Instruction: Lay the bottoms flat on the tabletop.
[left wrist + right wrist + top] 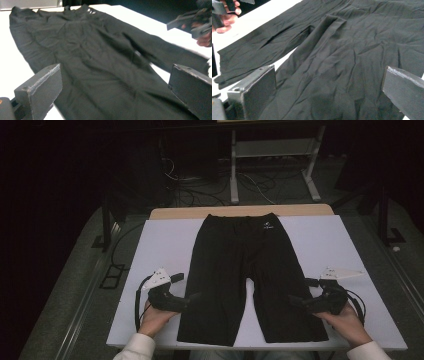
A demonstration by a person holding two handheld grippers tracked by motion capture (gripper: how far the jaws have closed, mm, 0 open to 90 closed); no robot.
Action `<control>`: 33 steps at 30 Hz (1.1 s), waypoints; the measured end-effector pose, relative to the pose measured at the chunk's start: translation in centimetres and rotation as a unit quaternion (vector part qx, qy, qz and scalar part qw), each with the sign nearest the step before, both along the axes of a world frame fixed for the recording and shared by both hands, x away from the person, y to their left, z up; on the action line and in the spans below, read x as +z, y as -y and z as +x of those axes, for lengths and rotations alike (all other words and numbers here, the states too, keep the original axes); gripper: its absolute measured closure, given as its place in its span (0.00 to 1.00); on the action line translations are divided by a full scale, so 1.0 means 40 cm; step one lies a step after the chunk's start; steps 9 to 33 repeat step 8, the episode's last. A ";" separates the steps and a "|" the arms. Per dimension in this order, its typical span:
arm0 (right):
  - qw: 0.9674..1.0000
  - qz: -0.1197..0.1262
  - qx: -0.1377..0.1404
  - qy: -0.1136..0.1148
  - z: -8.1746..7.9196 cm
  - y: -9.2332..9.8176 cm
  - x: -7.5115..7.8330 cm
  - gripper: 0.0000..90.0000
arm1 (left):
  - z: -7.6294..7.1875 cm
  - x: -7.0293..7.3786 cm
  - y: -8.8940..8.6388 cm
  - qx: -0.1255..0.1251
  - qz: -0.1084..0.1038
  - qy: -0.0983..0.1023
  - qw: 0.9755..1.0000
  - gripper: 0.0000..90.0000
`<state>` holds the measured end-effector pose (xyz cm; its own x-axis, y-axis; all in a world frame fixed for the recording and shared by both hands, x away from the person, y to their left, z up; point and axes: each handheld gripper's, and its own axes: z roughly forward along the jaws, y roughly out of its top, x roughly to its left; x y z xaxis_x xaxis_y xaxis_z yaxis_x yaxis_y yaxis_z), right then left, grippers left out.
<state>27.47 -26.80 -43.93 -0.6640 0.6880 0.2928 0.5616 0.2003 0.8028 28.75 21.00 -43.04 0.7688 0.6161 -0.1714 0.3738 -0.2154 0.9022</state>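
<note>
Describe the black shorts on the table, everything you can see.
The black shorts lie flat and spread out on the white table, waistband at the far edge, both legs pointing toward the person. The fabric looks thin, matte and lightly creased. A small white logo sits near the waistband. The open left gripper and right gripper flank the legs.

One pair of black shorts (247,270), two legs, flat on one white board (165,245). One small white logo (268,225) at the waistband. Two grippers: left gripper (192,297), right gripper (295,298), each with two jaws set wide apart. Two hands, one per gripper. One shelf frame (272,155) behind.
</note>
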 end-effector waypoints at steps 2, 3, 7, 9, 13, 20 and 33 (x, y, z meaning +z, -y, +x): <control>1.000 -0.007 -0.003 0.004 -0.005 -0.001 -0.004 0.00 | 0.000 -0.007 0.001 0.000 0.018 0.003 1.000 0.00; 1.000 -0.012 -0.004 0.009 -0.008 -0.002 -0.005 0.00 | 0.000 -0.010 0.003 -0.002 0.029 0.003 1.000 0.00; 0.999 -0.029 -0.006 0.020 -0.019 -0.002 -0.008 0.00 | -0.002 -0.015 0.007 -0.009 0.035 -0.003 0.999 0.00; 0.999 -0.031 -0.006 0.024 -0.021 0.000 -0.008 0.00 | -0.003 -0.015 0.008 -0.009 0.032 -0.004 0.999 0.00; 0.999 -0.031 -0.006 0.024 -0.021 0.000 -0.008 0.00 | -0.003 -0.015 0.008 -0.009 0.032 -0.004 0.999 0.00; 0.999 -0.031 -0.006 0.024 -0.021 0.000 -0.008 0.00 | -0.003 -0.015 0.008 -0.009 0.032 -0.004 0.999 0.00; 0.999 -0.031 -0.006 0.024 -0.021 0.000 -0.008 0.00 | -0.003 -0.015 0.008 -0.009 0.032 -0.004 0.999 0.00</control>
